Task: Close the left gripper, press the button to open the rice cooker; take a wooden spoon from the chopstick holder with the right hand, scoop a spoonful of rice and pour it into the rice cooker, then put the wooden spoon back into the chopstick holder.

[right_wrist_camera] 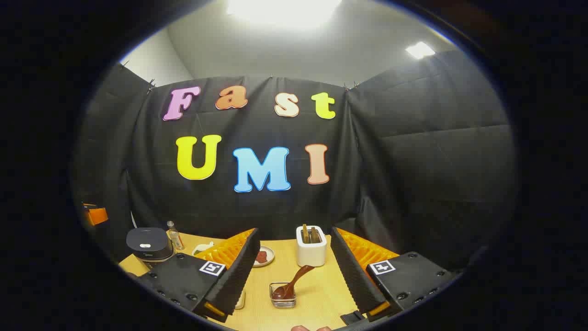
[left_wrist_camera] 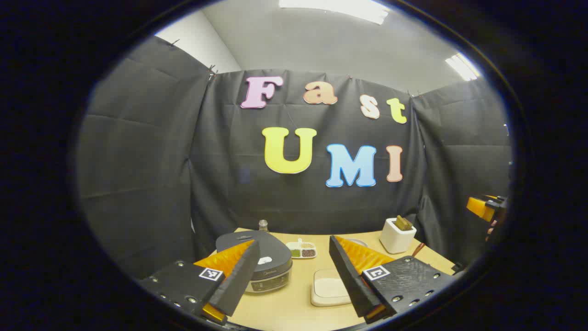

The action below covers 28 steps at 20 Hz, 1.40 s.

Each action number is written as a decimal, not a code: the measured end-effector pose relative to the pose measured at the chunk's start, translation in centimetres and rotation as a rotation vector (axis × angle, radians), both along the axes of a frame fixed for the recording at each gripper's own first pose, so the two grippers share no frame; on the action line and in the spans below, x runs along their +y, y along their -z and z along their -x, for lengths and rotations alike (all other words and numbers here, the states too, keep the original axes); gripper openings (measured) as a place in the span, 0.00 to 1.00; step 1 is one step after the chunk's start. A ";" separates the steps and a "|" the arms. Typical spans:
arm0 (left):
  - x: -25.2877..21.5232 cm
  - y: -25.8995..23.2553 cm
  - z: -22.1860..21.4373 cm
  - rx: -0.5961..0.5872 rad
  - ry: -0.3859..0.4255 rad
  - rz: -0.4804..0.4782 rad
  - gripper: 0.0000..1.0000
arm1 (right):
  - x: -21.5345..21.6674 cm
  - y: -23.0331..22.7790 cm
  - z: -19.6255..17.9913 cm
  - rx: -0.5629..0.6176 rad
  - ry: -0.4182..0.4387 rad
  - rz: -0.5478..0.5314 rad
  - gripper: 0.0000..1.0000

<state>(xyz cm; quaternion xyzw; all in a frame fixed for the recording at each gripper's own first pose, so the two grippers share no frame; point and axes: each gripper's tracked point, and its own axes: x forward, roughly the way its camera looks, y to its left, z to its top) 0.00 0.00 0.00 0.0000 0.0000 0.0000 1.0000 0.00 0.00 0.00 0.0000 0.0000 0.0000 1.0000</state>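
Observation:
The rice cooker (left_wrist_camera: 257, 262), dark grey with its lid down, stands behind my left gripper's left finger; it also sits at the table's far left (right_wrist_camera: 149, 243). My left gripper (left_wrist_camera: 293, 241) is open and holds nothing. A shallow white tray of rice (left_wrist_camera: 328, 287) lies between its fingers. The white chopstick holder (left_wrist_camera: 397, 235) (right_wrist_camera: 311, 246) has wooden pieces standing in it. A dark wooden spoon (right_wrist_camera: 294, 280) rests with its bowl in a small glass dish (right_wrist_camera: 282, 296), its handle leaning toward the holder. My right gripper (right_wrist_camera: 294, 231) is open and empty above the table.
A divided dish of grains (left_wrist_camera: 302, 250) and a small bottle (left_wrist_camera: 262, 225) stand behind the cooker. A small plate with something red (right_wrist_camera: 264, 256) sits left of the holder. The right gripper (left_wrist_camera: 484, 207) shows at the far right edge, the left gripper (right_wrist_camera: 94, 214) at the far left.

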 end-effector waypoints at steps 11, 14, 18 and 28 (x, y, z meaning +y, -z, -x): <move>-0.1 1.7 0.5 0.027 0.032 -0.033 0.93 | 1.3 0.5 0.9 0.011 -0.014 0.000 0.98; 0.0 2.1 0.7 0.032 0.034 -0.036 0.93 | 1.7 0.6 0.8 0.018 -0.020 0.001 0.93; 0.1 2.3 0.8 0.037 0.036 -0.026 0.93 | 2.0 0.3 0.6 0.018 -0.032 0.006 0.98; 0.8 2.7 -0.3 0.098 0.021 0.004 0.91 | 3.6 -0.5 -3.0 0.023 -0.090 0.044 0.98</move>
